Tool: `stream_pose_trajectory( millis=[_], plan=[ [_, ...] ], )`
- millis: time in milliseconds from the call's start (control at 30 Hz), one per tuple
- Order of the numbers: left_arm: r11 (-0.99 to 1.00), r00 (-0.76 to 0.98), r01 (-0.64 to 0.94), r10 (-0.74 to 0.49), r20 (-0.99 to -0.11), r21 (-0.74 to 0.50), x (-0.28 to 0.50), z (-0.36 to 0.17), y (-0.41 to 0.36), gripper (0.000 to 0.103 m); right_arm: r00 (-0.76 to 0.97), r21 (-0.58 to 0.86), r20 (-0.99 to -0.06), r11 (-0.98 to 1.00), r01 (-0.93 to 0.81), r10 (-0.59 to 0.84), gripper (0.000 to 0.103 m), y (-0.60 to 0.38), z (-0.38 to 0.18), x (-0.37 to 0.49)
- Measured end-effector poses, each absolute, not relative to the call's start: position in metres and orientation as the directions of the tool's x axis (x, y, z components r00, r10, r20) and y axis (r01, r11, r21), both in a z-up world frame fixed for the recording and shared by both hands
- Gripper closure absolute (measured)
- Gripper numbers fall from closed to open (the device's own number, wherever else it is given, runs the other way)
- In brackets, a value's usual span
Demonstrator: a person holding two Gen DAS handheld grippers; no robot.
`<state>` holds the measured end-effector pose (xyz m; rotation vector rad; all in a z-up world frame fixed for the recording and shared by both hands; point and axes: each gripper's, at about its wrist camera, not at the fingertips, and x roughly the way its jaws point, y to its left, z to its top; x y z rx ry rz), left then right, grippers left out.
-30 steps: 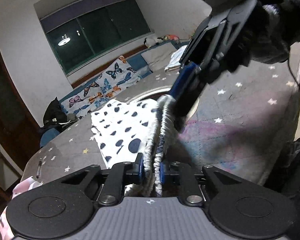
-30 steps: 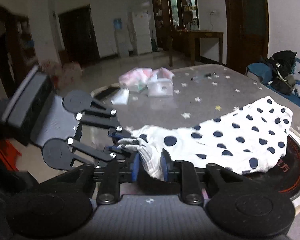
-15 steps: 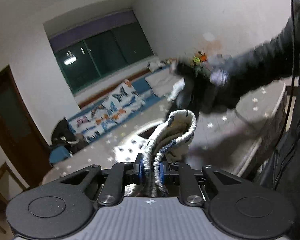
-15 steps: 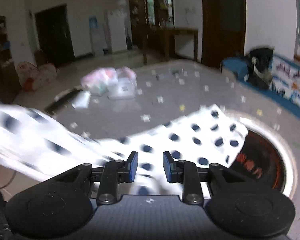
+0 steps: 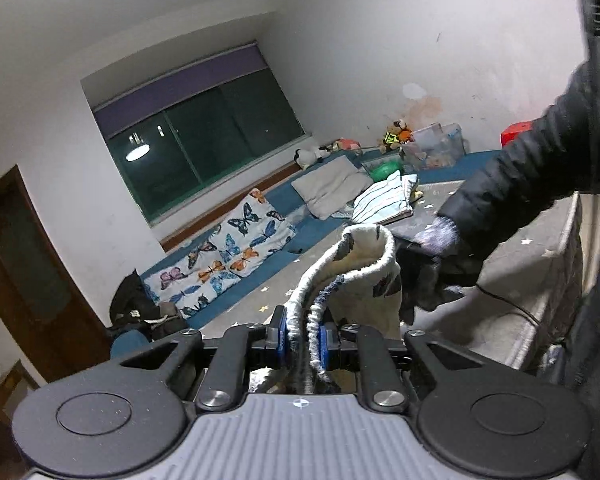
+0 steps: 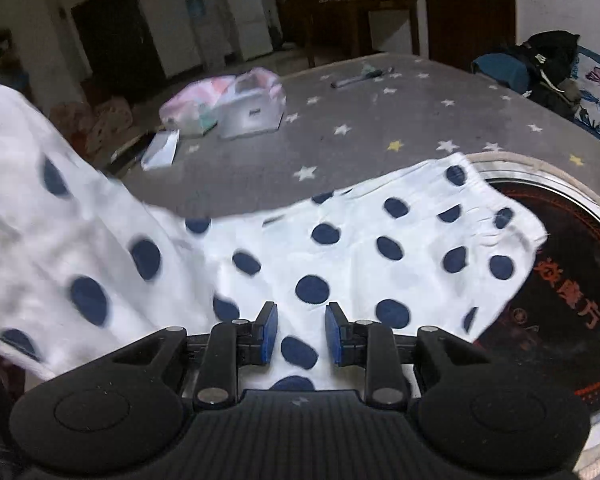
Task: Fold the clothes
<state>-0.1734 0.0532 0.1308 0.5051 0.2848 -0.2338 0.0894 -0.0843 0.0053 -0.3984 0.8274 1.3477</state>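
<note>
The white garment with dark blue dots (image 6: 380, 240) lies spread on the grey star-patterned table (image 6: 380, 120), its far end over a round black inset (image 6: 560, 280). At the left, its near part (image 6: 60, 220) is lifted and blurred. My left gripper (image 5: 303, 334) is shut on the garment's ribbed band (image 5: 364, 276), which loops up above the blue pads. My right gripper (image 6: 301, 332) hovers over the middle of the cloth, jaws apart, with nothing pinched between them. A dark sleeve (image 5: 520, 200) and gloved hand (image 5: 440, 240) reach in from the right in the left wrist view.
A pink bag and clear box (image 6: 252, 108), a white packet (image 6: 162, 150) and a pen (image 6: 352, 80) lie at the table's far side. A black bag (image 6: 548, 64) sits beyond the right edge. Butterfly cushions (image 5: 228, 256) line the window wall.
The left gripper has risen with the band, lifting that end off the table. The right gripper has let go of the hem and moved forward and down over the spread cloth.
</note>
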Motion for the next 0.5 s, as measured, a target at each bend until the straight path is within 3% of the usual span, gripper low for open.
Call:
stream_pose_trajectory(
  millis=[267,500],
  plan=[
    [0.871,0.887,0.354,-0.197,-0.417,0.34,-0.083,0.123,0.073,0.086,-0.016,0.315,-0.667,0.262,-0.912,0.745,0.076,-0.119,0.016,0.114],
    [0.835,0.827,0.436,-0.224,-0.516,0.337,0.004,0.107,0.082,0.086,-0.037,0.375,-0.659,0.286,-0.882,0.751,0.075,-0.139,0.001,0.115]
  ],
)
